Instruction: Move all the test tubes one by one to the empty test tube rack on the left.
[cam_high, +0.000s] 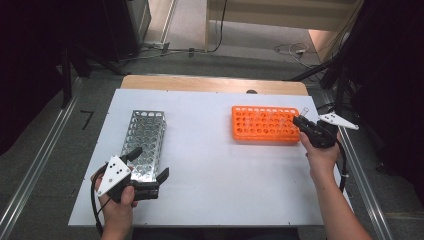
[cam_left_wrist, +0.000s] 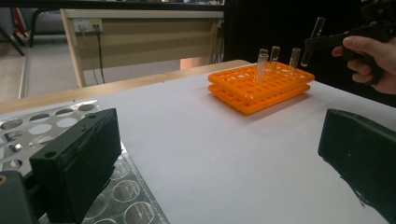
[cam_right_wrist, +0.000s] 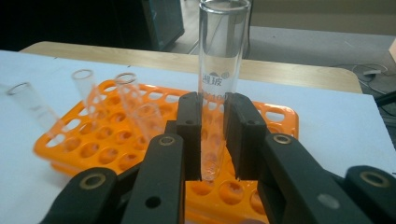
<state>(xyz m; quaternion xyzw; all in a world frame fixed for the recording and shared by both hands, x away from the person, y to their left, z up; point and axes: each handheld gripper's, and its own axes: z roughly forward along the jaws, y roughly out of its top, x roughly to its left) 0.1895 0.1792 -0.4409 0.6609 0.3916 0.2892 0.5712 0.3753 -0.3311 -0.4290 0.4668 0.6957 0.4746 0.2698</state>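
The glass test tube (cam_right_wrist: 219, 70) is clamped upright between the right gripper (cam_right_wrist: 212, 140)'s closed jaws, lifted clear above the orange tube rack (cam_right_wrist: 275, 116). It looks light, rigid, slick and breakable (thin clear wall), so a mid-body grip with modest squeeze seems safest. Three more tubes (cam_right_wrist: 135, 100) lean in the rack. The left gripper (cam_high: 149, 172) is wide open, empty, straddling the near end of the metal rack (cam_high: 145, 135).

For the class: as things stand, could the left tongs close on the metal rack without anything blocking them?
Probably yes. The left tongs stand open at the near end of the metal rack, with nothing between them on the white table.
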